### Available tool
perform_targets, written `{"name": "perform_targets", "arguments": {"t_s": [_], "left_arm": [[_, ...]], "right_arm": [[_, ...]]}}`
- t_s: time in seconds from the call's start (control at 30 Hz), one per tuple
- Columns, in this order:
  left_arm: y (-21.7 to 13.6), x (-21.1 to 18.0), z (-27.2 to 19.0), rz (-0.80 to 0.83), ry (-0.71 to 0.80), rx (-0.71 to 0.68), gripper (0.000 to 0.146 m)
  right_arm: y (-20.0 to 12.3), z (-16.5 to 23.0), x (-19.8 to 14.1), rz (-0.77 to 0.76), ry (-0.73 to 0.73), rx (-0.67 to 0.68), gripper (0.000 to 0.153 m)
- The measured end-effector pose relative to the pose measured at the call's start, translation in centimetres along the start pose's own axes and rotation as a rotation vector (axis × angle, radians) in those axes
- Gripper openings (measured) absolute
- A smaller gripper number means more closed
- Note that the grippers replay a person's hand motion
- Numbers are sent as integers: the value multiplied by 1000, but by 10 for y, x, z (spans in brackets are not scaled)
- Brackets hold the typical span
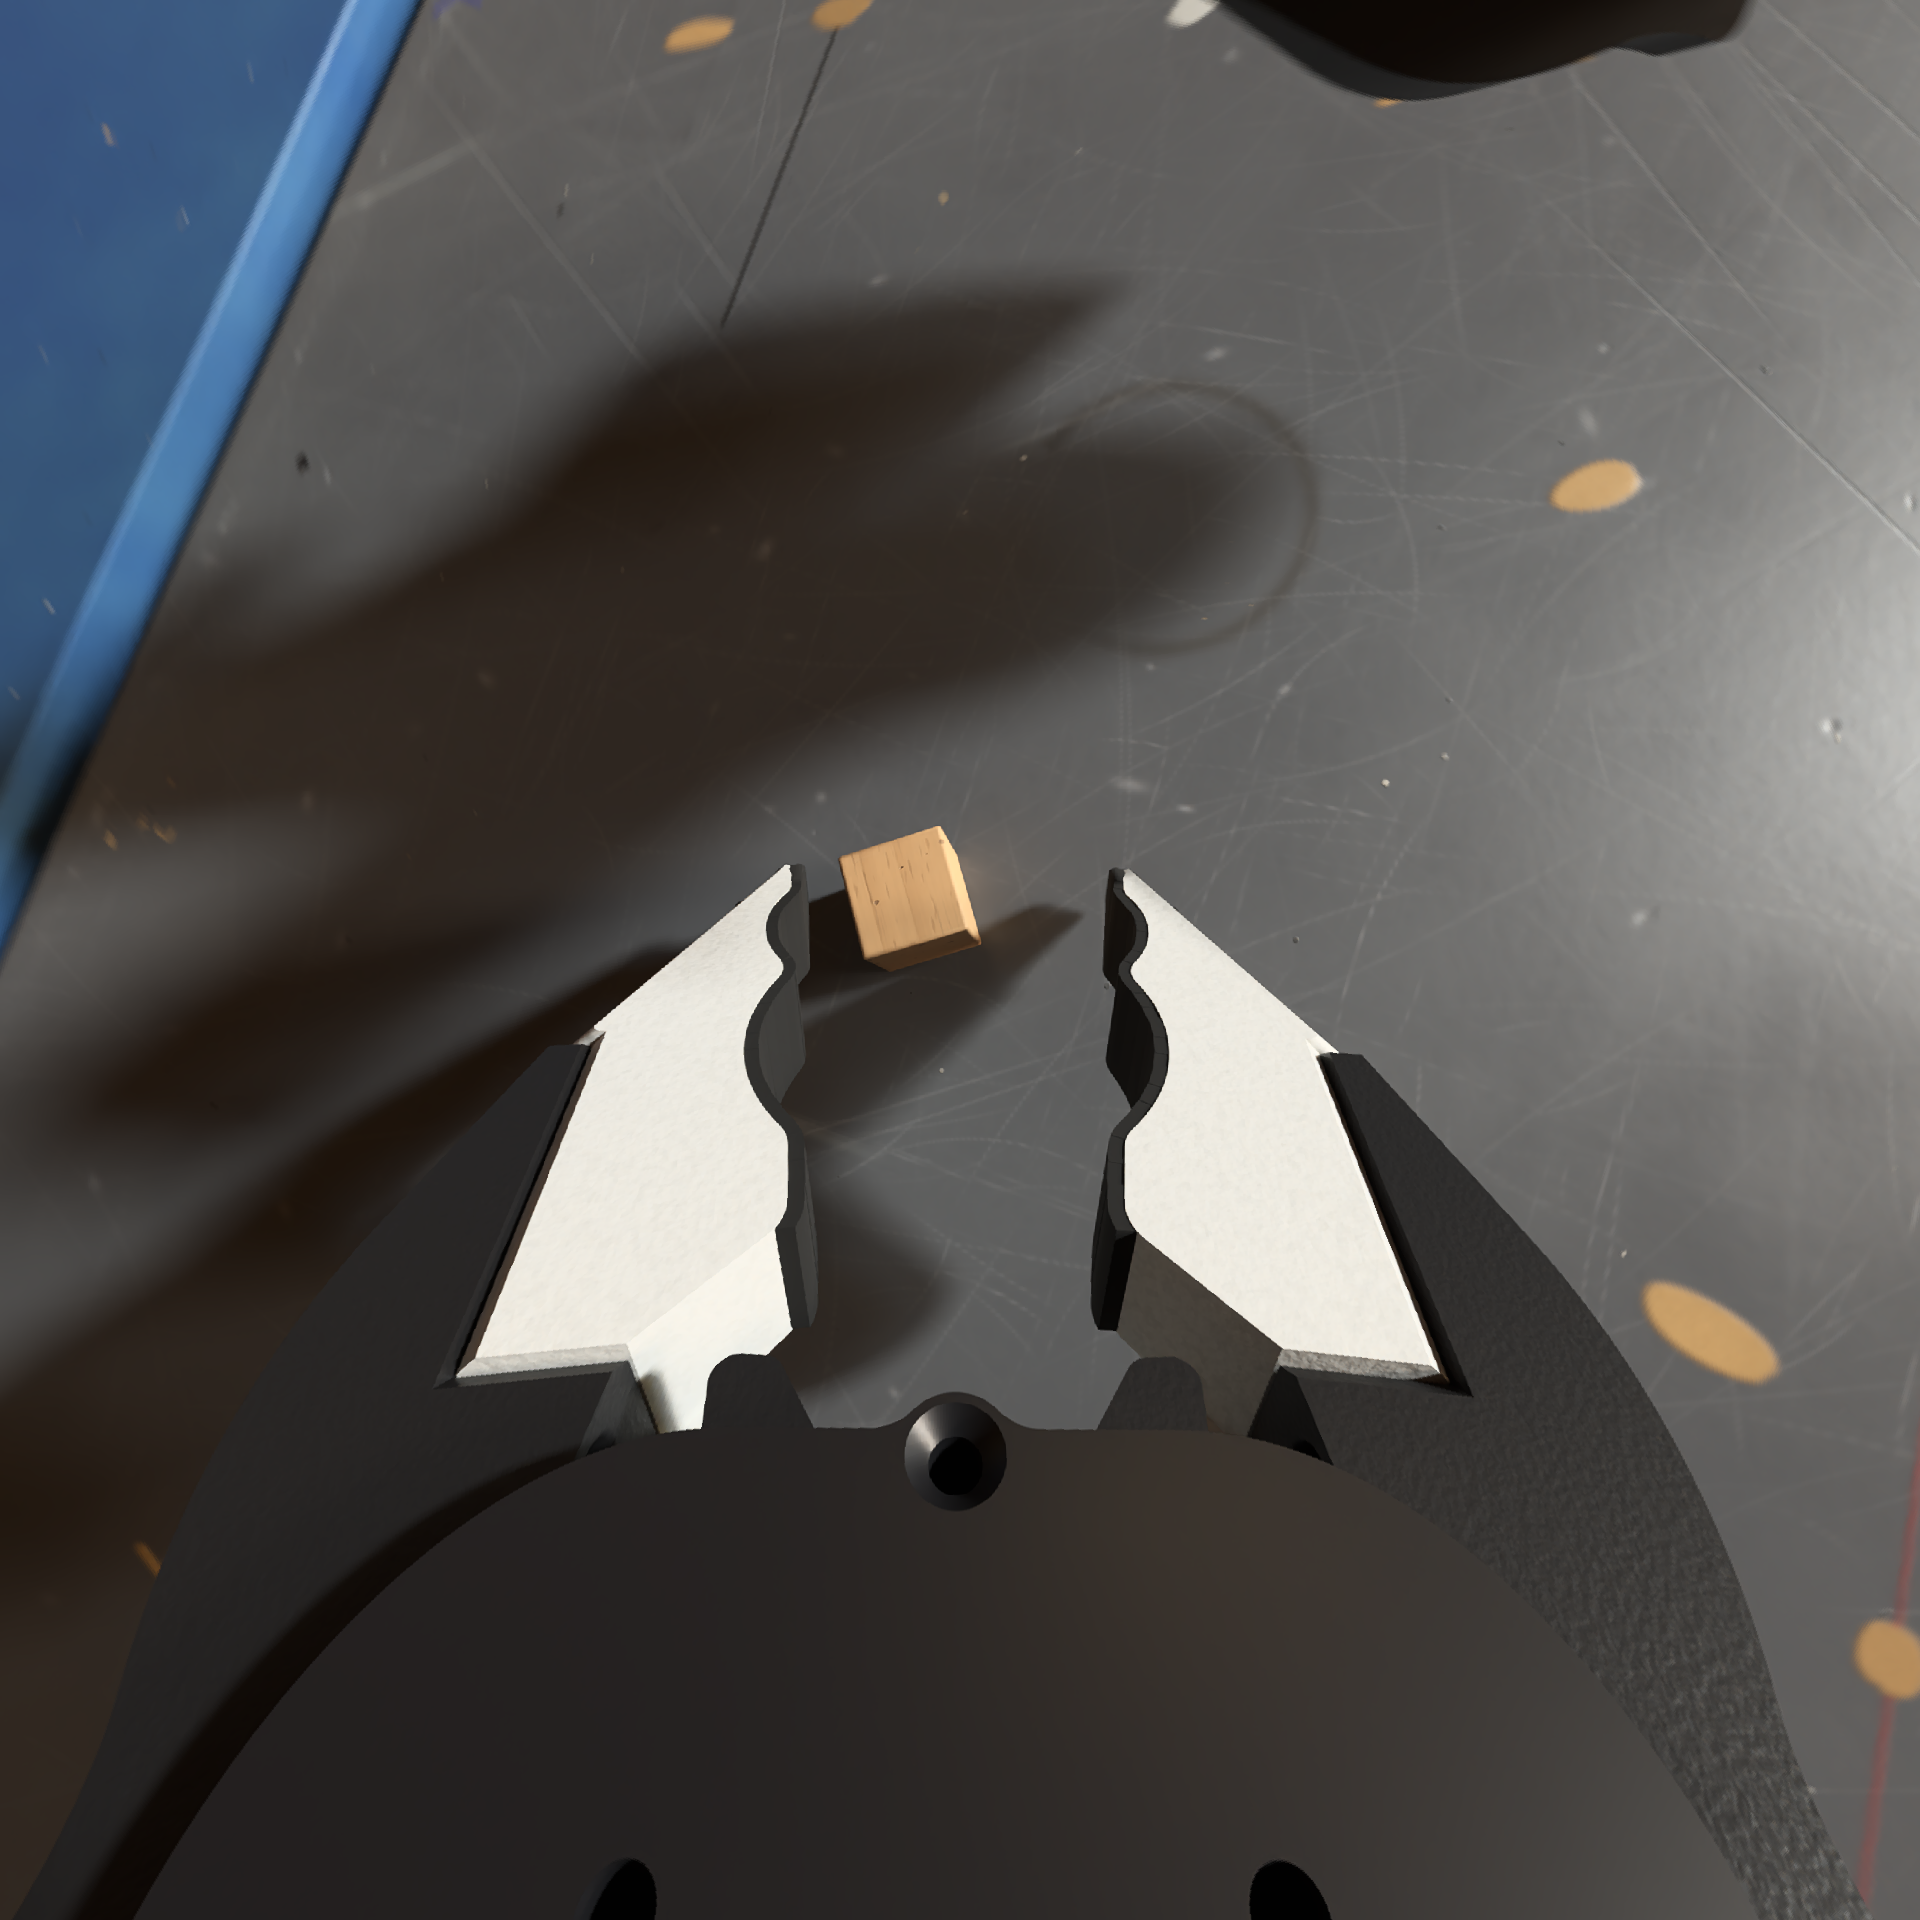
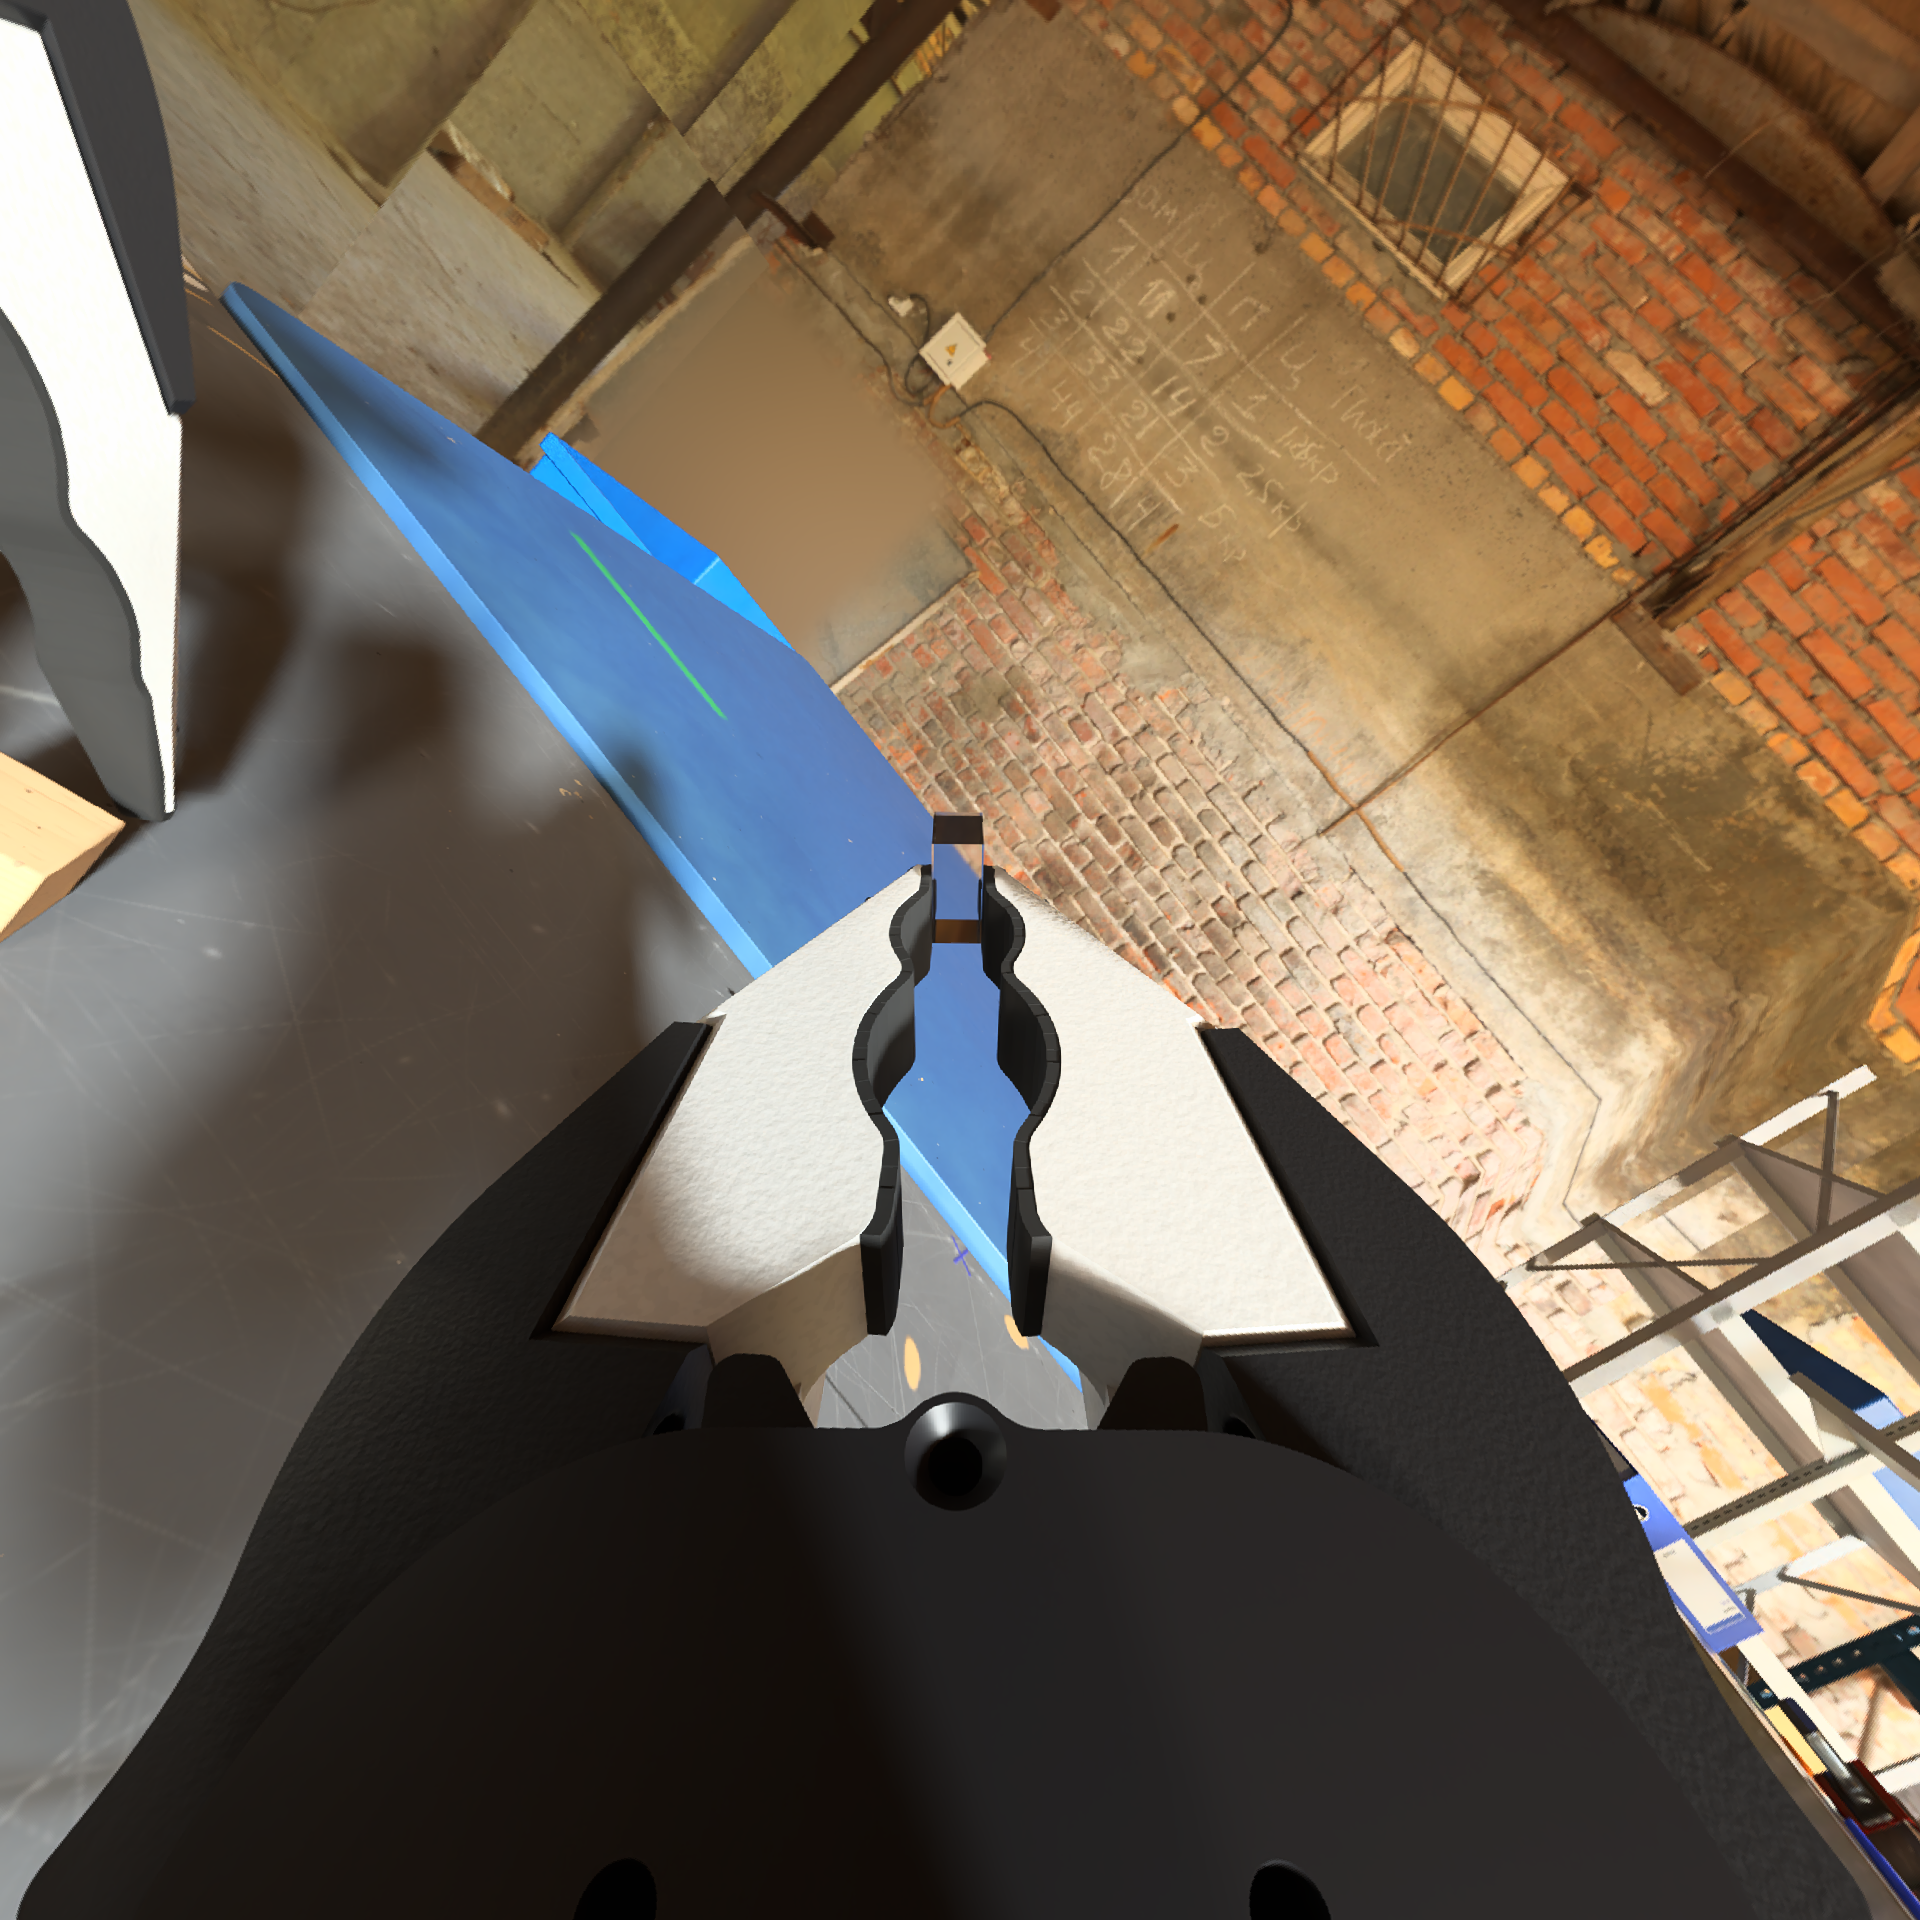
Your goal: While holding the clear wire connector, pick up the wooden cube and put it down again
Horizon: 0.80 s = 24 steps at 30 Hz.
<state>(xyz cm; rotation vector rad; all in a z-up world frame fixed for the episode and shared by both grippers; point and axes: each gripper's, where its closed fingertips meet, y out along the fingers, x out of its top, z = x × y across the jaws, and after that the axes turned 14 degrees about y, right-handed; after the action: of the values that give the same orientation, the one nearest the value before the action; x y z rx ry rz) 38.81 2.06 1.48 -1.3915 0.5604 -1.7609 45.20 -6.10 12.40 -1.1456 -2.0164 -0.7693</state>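
a: left gripper (image 1: 954,883) state?
b: fingers spread, empty. wooden cube (image 1: 909,898) on grey table (image 1: 1455,779), just past the tips, nearer the left one.
a: right gripper (image 2: 956,878)?
b: clamped on clear wire connector (image 2: 957,871) at its tips.

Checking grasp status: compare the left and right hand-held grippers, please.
The left hand-held gripper is open and empty above the wooden cube; the right hand-held gripper is shut on the clear wire connector. Left points down at the grey table; right points beyond its edge. Both have white fingers.
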Motion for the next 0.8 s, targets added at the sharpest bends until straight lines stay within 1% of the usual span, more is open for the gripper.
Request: {"name": "perform_targets", "arguments": {"t_s": [0.07,0.2,0.27,0.57,0.63,0.7,0.8], "left_arm": [[3,-2,2,25,-77,2,59],[5,-2,-3,21,-219,-27,62],[6,-4,-3,32,-235,-21,62],[4,-10,5,44,-211,-45,49],[2,-13,6,54,-235,-43,47],[0,-9,4,31,-275,-65,46],[1,-3,1,1,-322,-74,48]], "right_arm": [[0,-1,-1,3,2,-4,8],[-1,0,0,2,2,-3,8],[0,1,1,-1,-1,1,8],[-1,2,2,-7,-8,7,8],[-1,2,3,-8,-9,8,8],[-1,2,3,-8,-9,9,8],[0,3,3,-8,-11,10,8]]}}
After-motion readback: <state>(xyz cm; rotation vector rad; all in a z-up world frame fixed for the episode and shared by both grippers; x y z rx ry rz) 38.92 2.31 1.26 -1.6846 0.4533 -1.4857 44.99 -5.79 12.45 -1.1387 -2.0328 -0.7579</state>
